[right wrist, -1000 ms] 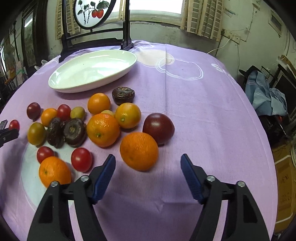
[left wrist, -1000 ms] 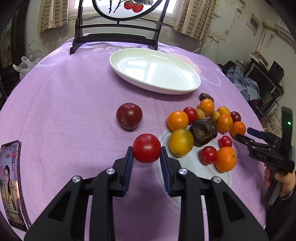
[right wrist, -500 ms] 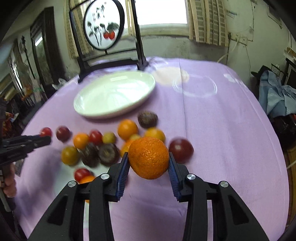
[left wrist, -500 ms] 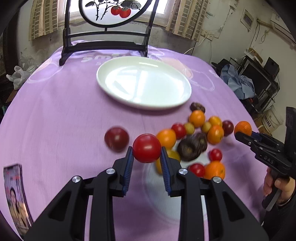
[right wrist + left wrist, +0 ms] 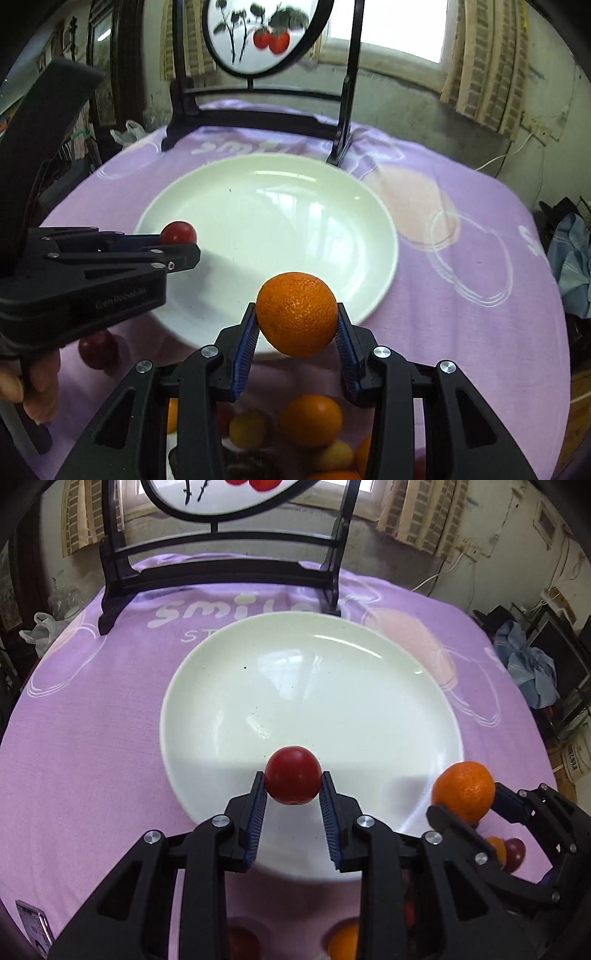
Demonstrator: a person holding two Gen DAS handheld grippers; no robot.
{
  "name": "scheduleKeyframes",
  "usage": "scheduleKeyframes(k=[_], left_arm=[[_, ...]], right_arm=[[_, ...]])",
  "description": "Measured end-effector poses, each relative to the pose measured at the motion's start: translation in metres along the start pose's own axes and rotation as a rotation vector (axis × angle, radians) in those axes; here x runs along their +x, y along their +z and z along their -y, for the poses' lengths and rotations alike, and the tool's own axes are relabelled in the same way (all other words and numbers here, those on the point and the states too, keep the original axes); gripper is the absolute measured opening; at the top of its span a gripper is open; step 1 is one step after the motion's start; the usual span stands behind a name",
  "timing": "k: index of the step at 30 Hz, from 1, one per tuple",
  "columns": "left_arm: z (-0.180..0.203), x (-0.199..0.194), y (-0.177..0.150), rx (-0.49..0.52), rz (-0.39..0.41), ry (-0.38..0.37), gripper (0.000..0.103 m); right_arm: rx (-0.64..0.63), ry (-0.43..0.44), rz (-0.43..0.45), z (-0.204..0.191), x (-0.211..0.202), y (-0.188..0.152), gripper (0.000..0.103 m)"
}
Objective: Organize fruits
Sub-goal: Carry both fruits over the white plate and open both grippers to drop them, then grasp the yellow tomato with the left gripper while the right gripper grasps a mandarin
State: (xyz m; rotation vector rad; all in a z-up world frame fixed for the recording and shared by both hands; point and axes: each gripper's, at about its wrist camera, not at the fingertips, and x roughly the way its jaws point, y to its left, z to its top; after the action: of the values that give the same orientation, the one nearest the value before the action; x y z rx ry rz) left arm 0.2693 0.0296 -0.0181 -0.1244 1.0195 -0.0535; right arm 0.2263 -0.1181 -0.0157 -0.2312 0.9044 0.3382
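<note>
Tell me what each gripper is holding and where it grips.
Left gripper: a red tomato, pinched across its sides at the jaw tips. Right gripper: an orange, likewise clamped across its sides.

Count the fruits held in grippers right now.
2: a red tomato in the left gripper and an orange in the right gripper, both over the white plate's near rim.

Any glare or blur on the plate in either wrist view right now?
Left wrist: window glare streaks the plate; the tomato is sharp, and shadow darkens the near rim. Right wrist: the same reflections, with the tablecloth lettering smeared by motion; the orange is crisp.
</note>
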Motion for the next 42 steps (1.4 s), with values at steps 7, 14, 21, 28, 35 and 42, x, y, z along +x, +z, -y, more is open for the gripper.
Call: scheduleKeyframes(k=[7,14,21,28,35,42], left_arm=[[-0.003,0.006,-0.004,-0.05,-0.009,0.012,0.05],[-0.015,-0.054,-0.039,-0.069,0.06,0.011,0.075],[-0.034,-0.092,-0.105,-0.076,0.121,0.05,0.084],[-0.048,-0.098,-0.143,-0.138,0.107,0.044,0.091],[-0.052,-0.086,-0.154,-0.123,0.106,0.071,0.091],[-0.058,-0.084,-0.152,-0.13,0.098,0.028,0.092]], right_arm=[[0.002,-0.004,0.01,-0.004,-0.001,-0.004,0.074],[0.002,0.019,0.062,0.011,-0.054,-0.043,0.077],[0.098,0.056,0.102,0.032,-0.104,-0.107,0.078],[0.102,0.066,0.071,0.019,-0.12,-0.154,0.078],[-0.005,0.027,0.002,-0.018,-0.108,-0.166,0.078],[-0.068,0.035,-0.075,-0.045,-0.084,-0.162,0.074]])
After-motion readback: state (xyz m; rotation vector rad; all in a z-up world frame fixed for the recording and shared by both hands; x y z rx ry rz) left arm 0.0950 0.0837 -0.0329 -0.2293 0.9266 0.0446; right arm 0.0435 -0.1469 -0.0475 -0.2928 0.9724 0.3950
